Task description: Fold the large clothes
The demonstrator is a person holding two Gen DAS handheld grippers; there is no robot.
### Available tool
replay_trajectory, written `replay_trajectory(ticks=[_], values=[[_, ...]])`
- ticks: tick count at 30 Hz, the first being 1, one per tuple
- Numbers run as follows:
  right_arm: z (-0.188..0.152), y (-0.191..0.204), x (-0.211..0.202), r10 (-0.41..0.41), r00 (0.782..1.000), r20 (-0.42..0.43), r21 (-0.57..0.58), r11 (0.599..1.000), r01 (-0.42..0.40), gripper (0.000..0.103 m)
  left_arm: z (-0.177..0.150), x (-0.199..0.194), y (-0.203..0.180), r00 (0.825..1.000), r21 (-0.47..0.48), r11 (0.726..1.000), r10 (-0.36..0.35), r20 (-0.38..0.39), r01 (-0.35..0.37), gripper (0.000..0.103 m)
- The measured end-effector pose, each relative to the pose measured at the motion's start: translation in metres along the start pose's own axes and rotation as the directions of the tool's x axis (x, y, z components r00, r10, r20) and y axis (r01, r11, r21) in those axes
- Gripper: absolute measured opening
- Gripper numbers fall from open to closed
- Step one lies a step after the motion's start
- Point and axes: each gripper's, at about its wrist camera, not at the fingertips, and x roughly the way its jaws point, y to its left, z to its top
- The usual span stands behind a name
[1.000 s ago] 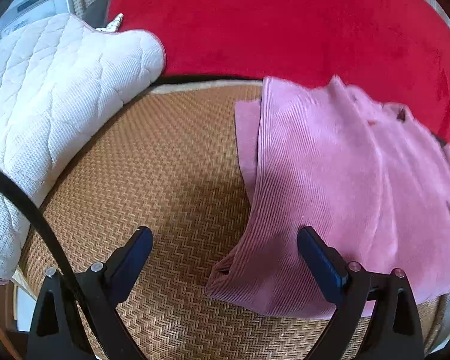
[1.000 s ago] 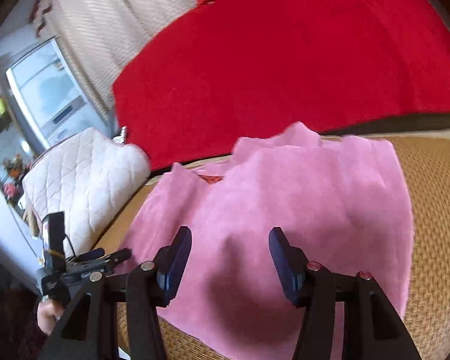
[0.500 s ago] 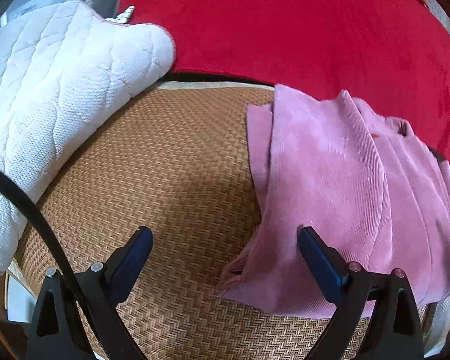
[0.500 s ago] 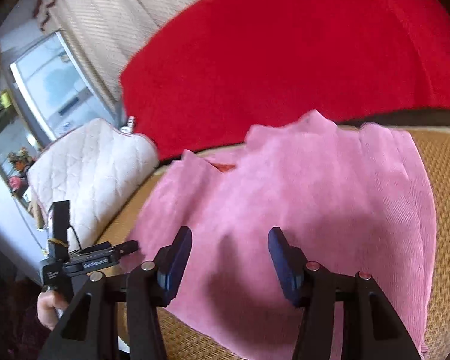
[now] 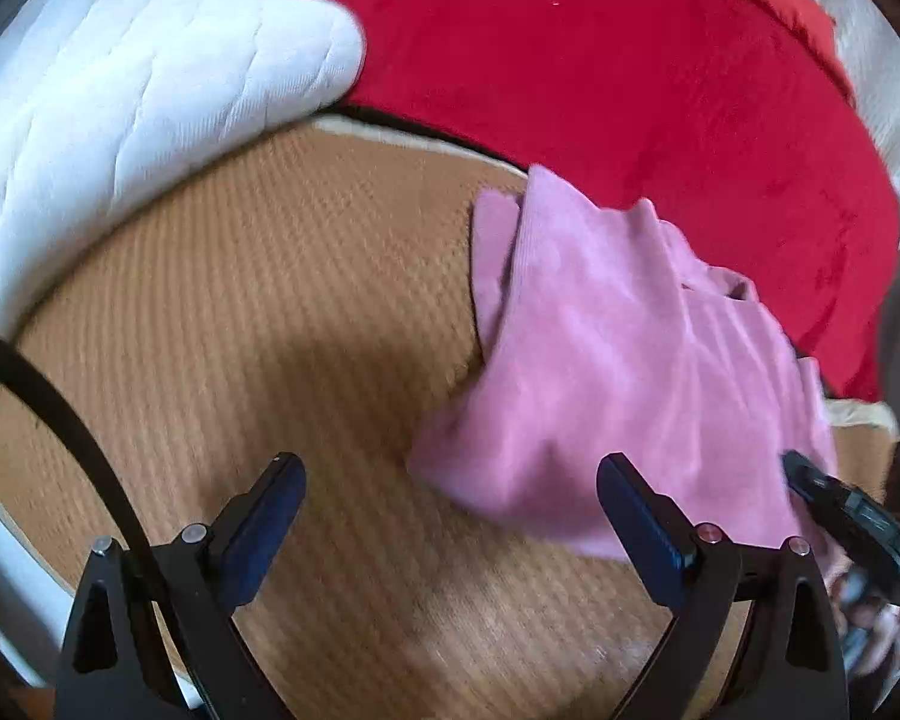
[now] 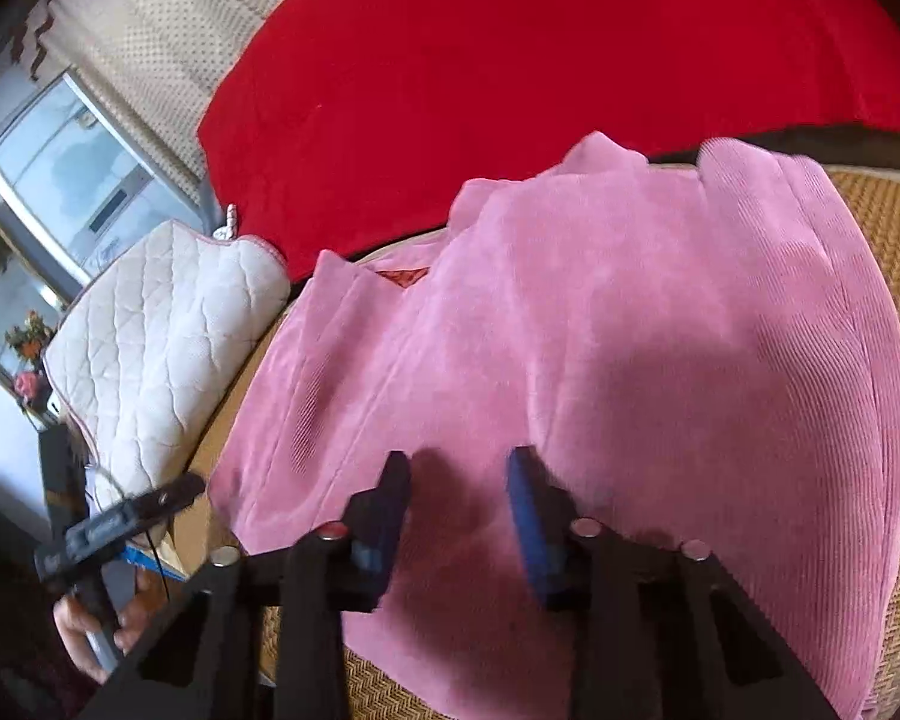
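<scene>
One red blanket (image 6: 570, 60) backs the woven mat (image 5: 240, 312), where the pink corduroy garment (image 6: 630, 360) lies spread flat, presumably for folding. The right gripper (image 6: 459, 480) is closing over its near part (whether cloth is pinched yet, I cannot tell), while the left gripper (image 5: 450, 480) hovers wide open beside its corner, empty.
</scene>
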Motion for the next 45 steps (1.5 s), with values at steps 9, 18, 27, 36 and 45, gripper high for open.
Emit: replay_trajectory(ticks=[9,18,27,36,45], values=[[0.001,-0.006,0.001,-0.01,1.0,-0.003,0.02,1.0,0.01,0.014,-0.019,0.018,-0.006,0.994,-0.094,0.991,-0.092,0.053,0.096,0.095],[-0.003,-0.009,-0.002,-0.004,1.0,0.003,0.027,1.0,0.004,0.014,-0.008,0.054,-0.033,0.945,-0.112,0.941,-0.305,0.122,0.318,0.078],[0.001,0.002,-0.008,-0.022,1.0,0.007,0.026,0.999,0.021,0.016,-0.002,0.061,-0.028,0.937,-0.129,0.934,-0.314,0.151,0.334,0.029],[0.001,0.049,-0.002,0.055,0.997,0.048,-0.079,0.996,-0.051,0.018,0.001,0.065,-0.017,0.939,-0.166,0.928,-0.311,0.145,0.333,0.034],[-0.009,0.006,0.032,0.082,0.996,-0.027,0.057,0.995,-0.08,0.001,0.003,0.014,-0.04,0.903,0.016,0.929,-0.363,0.23,0.37,0.017]])
